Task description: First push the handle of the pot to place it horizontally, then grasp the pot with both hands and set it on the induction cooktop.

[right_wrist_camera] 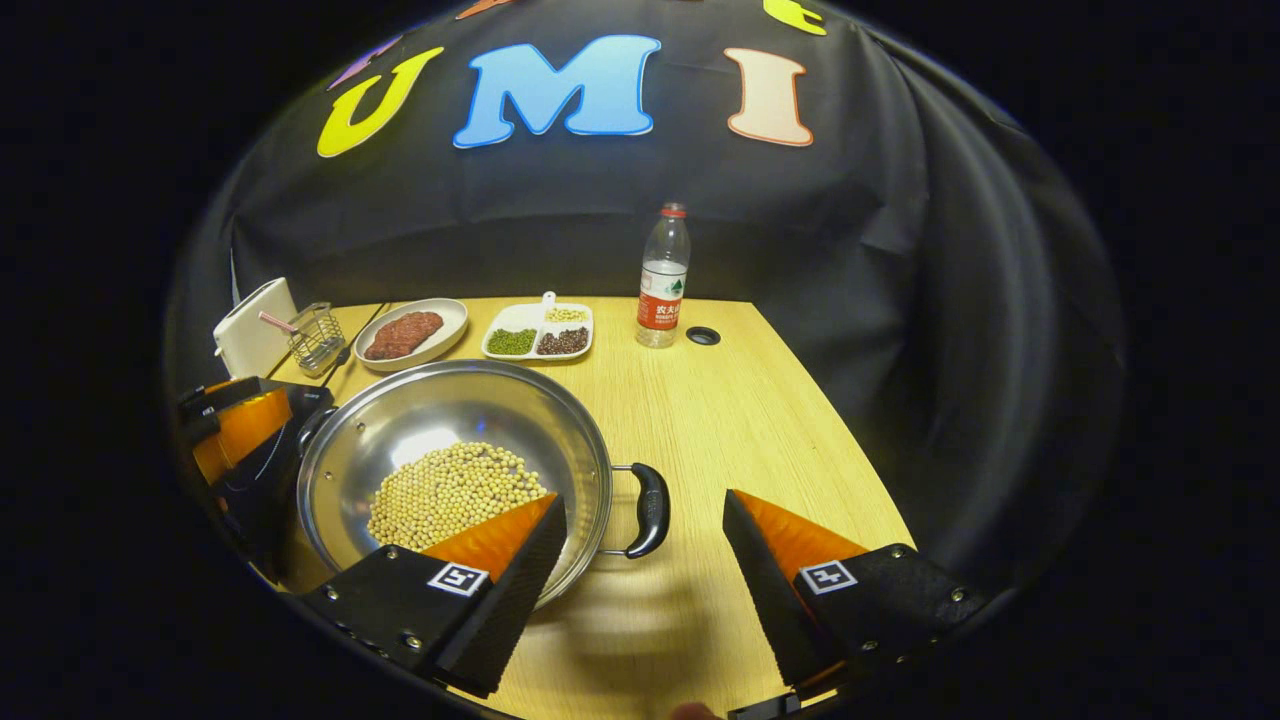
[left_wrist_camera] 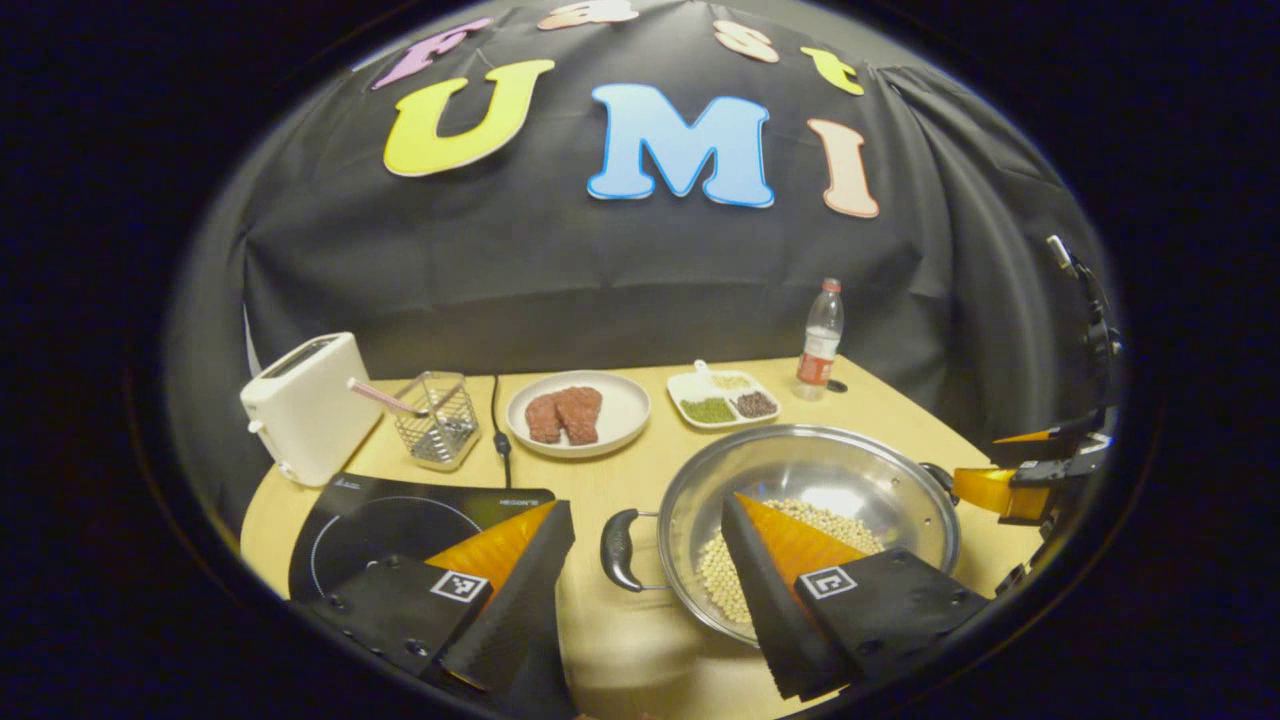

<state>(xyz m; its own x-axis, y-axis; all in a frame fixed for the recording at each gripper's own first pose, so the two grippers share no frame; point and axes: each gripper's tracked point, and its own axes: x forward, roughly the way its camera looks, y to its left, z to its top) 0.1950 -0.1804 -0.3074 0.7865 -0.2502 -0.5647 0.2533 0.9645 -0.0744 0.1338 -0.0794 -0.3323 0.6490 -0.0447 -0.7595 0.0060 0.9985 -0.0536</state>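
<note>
Steel pot of beans on the worktop beside the cooktop: rigid, slick, likely heavy; take both black loop handles, both grippers' fingers spread, holding nothing.

Silver pot, black handles

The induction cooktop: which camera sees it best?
The left gripper view: the induction cooktop lies near on the table, partly behind a finger. In the right gripper view I cannot make it out.
</note>
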